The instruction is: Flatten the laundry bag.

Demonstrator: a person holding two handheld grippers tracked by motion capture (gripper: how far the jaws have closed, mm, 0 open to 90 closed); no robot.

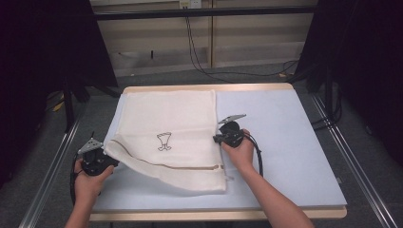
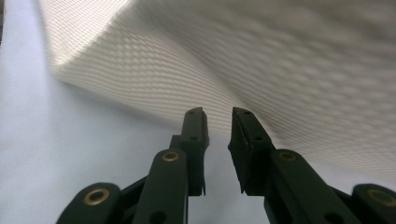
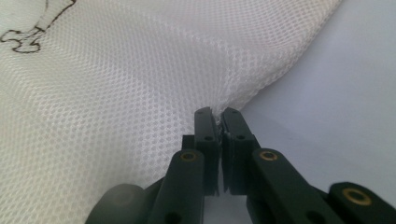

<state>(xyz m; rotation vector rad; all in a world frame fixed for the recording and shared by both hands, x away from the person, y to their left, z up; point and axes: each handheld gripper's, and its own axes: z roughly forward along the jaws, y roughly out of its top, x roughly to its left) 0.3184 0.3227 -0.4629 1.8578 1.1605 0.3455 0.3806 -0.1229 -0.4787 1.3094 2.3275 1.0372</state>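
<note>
Forearms enter from the near edge, each hand holding a black gripper. Beneath them the table (image 1: 294, 142), a square board with a smooth pale-blue cover and a bare wooden rim, fills the middle of the floor. On its left half lies a white mesh laundry bag (image 1: 166, 118), finely netted, rectangular, with a small dark outline drawing and a zipper along its lifted near edge. The right half of the cover lies bare. At the bag's near-left corner the left gripper (image 2: 218, 114) has its jaws slightly parted, with no cloth between them. At the bag's right edge the right gripper (image 3: 216, 113) is pinched onto the mesh hem.
</note>
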